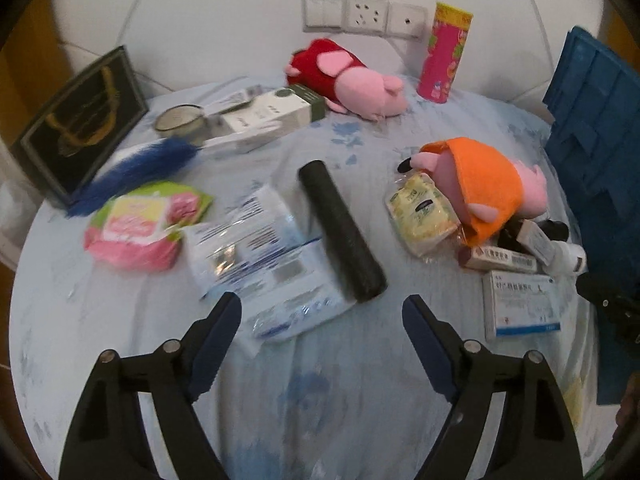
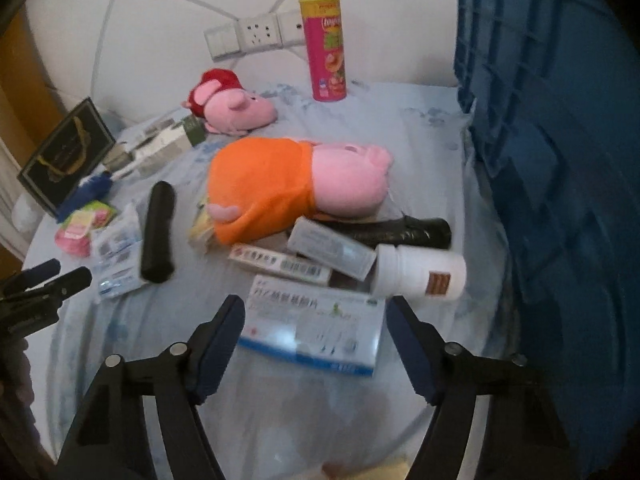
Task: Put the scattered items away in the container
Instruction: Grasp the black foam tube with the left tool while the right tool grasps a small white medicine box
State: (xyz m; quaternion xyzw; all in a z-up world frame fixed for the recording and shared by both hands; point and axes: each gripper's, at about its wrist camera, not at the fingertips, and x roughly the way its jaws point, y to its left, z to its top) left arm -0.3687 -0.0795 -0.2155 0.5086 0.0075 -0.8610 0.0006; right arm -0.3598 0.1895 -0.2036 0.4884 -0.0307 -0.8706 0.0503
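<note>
Left claw [image 1: 322,312]: gaping wide, gripping nothing, hovering near black roll [image 1: 341,232] and clear packet [image 1: 256,248].
Right claw [image 2: 316,318]: spread wide, empty, straddling blue-white box [image 2: 316,330].
Blue container [image 2: 560,160]: standing right of bed [image 2: 420,128].
Orange plush [image 2: 296,184]: lying over small boxes.

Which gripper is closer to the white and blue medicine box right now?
Right. The right gripper hangs open directly over the medicine box, jaws either side. The left gripper sits off to its left, open above the blue packet.
</note>
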